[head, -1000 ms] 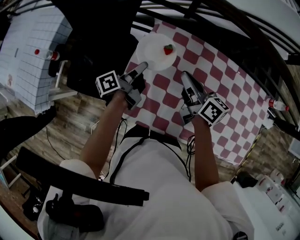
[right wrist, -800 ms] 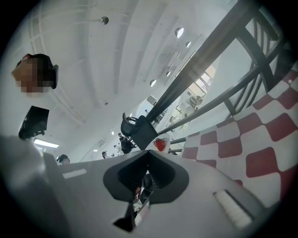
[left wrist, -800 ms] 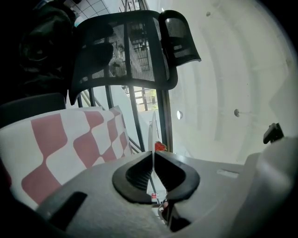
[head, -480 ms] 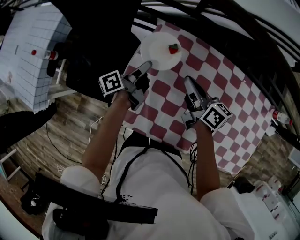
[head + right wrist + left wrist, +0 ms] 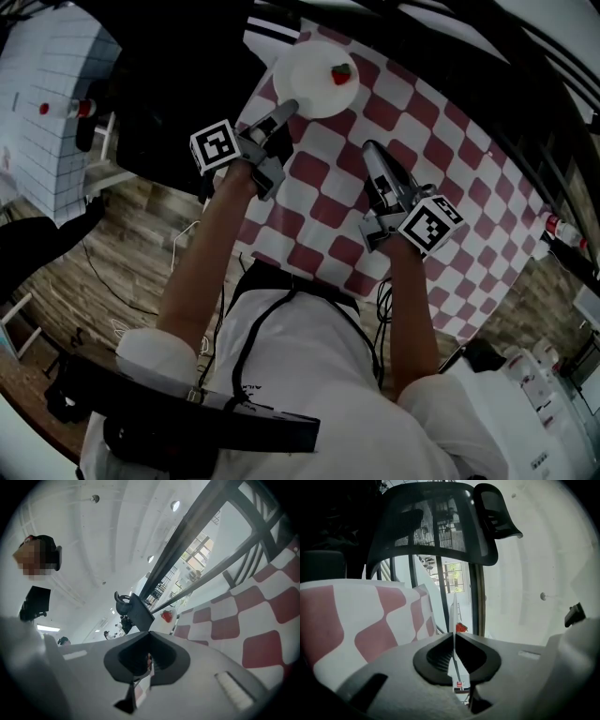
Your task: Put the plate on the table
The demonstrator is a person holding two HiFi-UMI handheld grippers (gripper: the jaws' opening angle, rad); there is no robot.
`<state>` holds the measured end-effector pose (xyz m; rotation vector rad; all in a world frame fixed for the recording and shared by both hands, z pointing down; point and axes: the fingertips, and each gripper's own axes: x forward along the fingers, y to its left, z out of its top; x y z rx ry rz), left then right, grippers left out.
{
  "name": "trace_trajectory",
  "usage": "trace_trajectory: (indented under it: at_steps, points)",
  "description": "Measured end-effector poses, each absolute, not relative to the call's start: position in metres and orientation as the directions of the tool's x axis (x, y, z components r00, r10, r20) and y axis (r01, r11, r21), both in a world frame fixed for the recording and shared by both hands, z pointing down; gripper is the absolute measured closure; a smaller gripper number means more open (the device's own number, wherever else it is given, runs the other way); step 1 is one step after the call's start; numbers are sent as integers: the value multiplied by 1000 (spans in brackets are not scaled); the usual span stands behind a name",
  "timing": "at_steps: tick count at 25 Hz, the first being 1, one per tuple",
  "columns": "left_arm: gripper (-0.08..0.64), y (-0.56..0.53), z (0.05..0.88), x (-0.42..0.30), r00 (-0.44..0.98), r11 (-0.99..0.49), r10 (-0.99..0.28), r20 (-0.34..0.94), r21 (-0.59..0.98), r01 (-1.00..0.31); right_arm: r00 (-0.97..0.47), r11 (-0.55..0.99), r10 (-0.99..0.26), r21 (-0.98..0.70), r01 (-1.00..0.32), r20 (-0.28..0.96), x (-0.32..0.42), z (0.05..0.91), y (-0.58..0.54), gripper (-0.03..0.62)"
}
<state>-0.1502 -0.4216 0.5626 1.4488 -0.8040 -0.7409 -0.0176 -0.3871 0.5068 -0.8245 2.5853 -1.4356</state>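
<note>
White round plate (image 5: 309,70) sits at the far left corner of the table, whose top is covered by a red-and-white checked cloth (image 5: 427,141). Part of the plate's rim reaches out over the cloth's left edge. A small red strawberry (image 5: 341,74) lies on the plate, toward its right side. No view shows whether the plate's underside rests on the cloth or is held just above it.

The left gripper (image 5: 287,110) reaches to the plate's near rim, with the marker cube behind the jaws. In the left gripper view its jaws (image 5: 454,634) are pressed together on the rim. The plate (image 5: 453,616) shows there edge-on as a thin white line running away from the jaws. The strawberry (image 5: 461,627) sits just beyond the jaw tips on one side of that line, and the checked cloth (image 5: 370,620) fills the other side. A black mesh office chair back (image 5: 431,522) stands beyond the table.

The right gripper (image 5: 371,150) hovers over the middle of the cloth, well apart from the plate and nearer the person's edge of the table. In the right gripper view its jaws (image 5: 149,633) are closed tip to tip, and nothing is held between them. That view looks across the checked cloth (image 5: 262,616) toward the far corner, where the strawberry (image 5: 167,616) shows small and red.

Both of the person's forearms are bare. Wood-pattern floor (image 5: 141,253) lies left of the table.
</note>
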Motion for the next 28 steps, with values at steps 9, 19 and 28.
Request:
trace_trajectory:
  at_steps: [9, 19, 28]
  points:
    - [541, -448, 601, -151, 531, 30, -846, 46, 999, -38, -854, 393, -475, -817, -422, 212, -17, 536, -402, 584]
    - [543, -480, 625, -154, 507, 37, -861, 39, 999, -15, -846, 363, -478, -825, -434, 236, -10, 557, -418, 584]
    - [543, -486, 643, -150, 503, 66, -862, 65, 998, -15, -840, 331, -479, -833, -443, 257, 0, 570, -420, 584]
